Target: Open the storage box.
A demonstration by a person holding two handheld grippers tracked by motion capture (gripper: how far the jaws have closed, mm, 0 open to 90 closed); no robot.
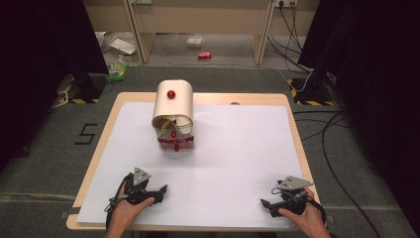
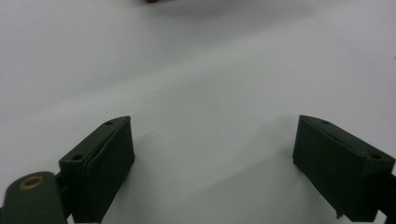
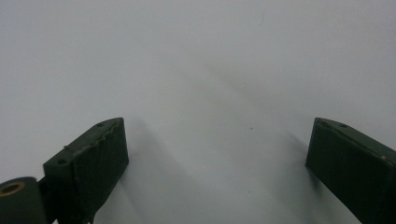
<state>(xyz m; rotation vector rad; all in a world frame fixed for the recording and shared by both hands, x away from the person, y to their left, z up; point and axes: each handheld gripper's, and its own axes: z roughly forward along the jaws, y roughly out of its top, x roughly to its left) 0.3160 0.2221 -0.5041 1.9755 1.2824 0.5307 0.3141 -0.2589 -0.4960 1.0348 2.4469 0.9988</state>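
Low at the near edge of the white sheet (image 1: 237,148), the left gripper (image 1: 159,190) and the right gripper (image 1: 265,203) are held in a person's hands, well apart, each with jaws spread wide and nothing between them. Farther back, left of centre, a clear box (image 1: 176,141) is seen beneath a raised cream curved lid (image 1: 173,101) bearing a red knob (image 1: 171,93); small red and pale items are held inside, too blurred to identify. Both hands are rested on the sheet, grippers angled inward.

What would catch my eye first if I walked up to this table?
Probably the cream box with a rounded lid and red knob, standing toward the far left of the white sheet. Then the two black tools resting near the front edge, left tool and right tool, both open and holding nothing.
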